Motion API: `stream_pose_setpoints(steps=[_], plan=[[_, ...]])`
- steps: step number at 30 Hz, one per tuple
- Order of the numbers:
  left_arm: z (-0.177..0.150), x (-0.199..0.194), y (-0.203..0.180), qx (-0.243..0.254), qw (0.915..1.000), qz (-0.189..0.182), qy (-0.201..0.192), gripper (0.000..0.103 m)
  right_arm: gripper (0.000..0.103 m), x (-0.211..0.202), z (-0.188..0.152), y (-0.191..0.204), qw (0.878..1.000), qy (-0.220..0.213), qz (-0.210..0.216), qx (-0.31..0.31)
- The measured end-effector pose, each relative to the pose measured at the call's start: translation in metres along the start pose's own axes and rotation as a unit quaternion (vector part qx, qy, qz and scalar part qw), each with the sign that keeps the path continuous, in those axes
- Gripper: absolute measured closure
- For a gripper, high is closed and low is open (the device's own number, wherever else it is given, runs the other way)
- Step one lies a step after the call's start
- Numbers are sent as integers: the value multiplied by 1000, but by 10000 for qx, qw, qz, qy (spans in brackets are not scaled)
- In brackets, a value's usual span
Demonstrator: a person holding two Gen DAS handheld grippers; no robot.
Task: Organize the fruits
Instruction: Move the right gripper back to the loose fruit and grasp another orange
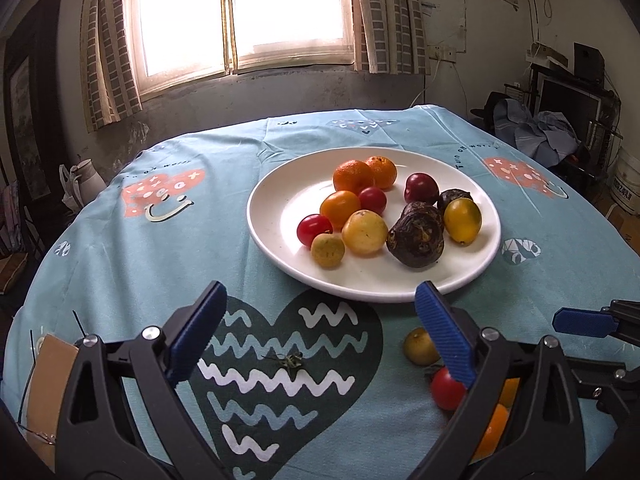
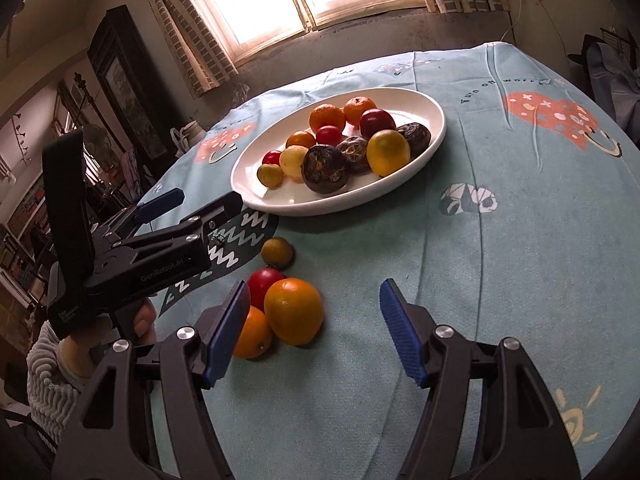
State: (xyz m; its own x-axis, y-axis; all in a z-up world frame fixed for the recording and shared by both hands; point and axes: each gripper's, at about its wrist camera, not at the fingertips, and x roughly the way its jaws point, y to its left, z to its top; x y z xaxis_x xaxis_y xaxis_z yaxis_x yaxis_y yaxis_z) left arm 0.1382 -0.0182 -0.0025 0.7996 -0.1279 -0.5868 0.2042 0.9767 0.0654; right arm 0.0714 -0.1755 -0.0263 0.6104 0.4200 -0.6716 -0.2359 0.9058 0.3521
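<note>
My right gripper (image 2: pixel 314 334), jaws wide and empty, sits nearest the loose orange (image 2: pixel 293 311), just left of center; my left gripper (image 1: pixel 320 334) also gapes empty.

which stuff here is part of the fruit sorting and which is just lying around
Part of the job:
white plate holding fruit
two oranges on the cloth
red tomato beside them
small yellow-green fruit near the plate

Just lying about:
dried stem scrap on the tablecloth
white kettle beyond the table
clothes pile
</note>
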Motion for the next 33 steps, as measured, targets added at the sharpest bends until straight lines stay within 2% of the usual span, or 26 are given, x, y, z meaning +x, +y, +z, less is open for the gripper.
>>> stream_pose_setpoints(steps=[6,14,17,22,24,28,33], plan=[[0,0,-1,23,10000,40,-32,6,35,4,-3,1,9999,139,81,-21],[0,0,-1,38,10000,46,-23,6,35,18,-4,-6,9982,582,-4,169],[-1,0,-1,47,10000,52,-12,6,35,17,-4,-5,9983,567,-93,105],[-1,0,-2,48,10000,50,-15,6,35,-1,1,-18,9978,67,-597,267],[-1,0,-2,52,10000,51,-14,6,35,-4,2,-19,9984,26,-479,283],[-2,1,-2,69,10000,58,-4,6,35,6,0,-6,9992,268,-291,-20],[-2,1,-3,88,9999,58,-10,6,40,17,1,-11,9982,539,-235,132]])
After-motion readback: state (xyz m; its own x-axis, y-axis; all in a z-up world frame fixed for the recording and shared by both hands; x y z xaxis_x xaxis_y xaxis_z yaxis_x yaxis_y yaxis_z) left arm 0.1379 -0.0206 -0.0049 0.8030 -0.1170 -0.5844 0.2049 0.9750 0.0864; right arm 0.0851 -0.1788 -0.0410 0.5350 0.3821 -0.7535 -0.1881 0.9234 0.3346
